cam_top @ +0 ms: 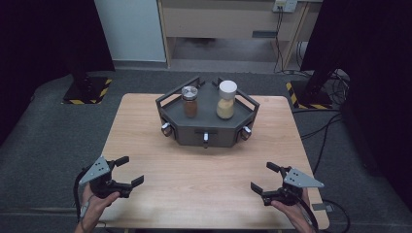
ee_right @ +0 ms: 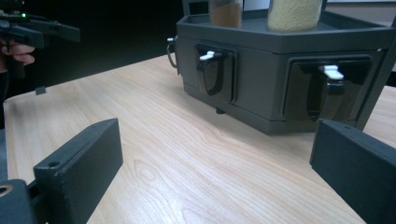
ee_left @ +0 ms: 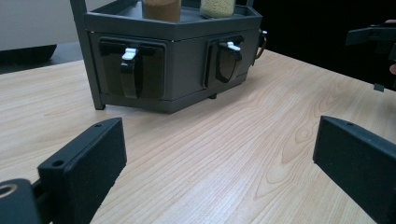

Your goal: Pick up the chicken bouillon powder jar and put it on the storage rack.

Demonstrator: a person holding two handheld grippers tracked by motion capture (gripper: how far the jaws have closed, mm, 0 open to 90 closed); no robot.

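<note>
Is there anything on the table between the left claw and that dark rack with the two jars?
Nothing visible. Bare wooden table lies between the open left claw and the rack; the jars stand on top of the rack.

No legible text, labels, brands or numbers, jars (cam_top: 190, 101) unlabelled, yellow-and-black hazard striping on floor stand bases (cam_top: 86, 91), the sole sign-like marking

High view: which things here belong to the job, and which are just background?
Job:
- dark rack
- brown jar
- white-capped jar
- left tongs, open
- right tongs, open

Background:
- cabinet
- cables
- striped stand bases
</note>
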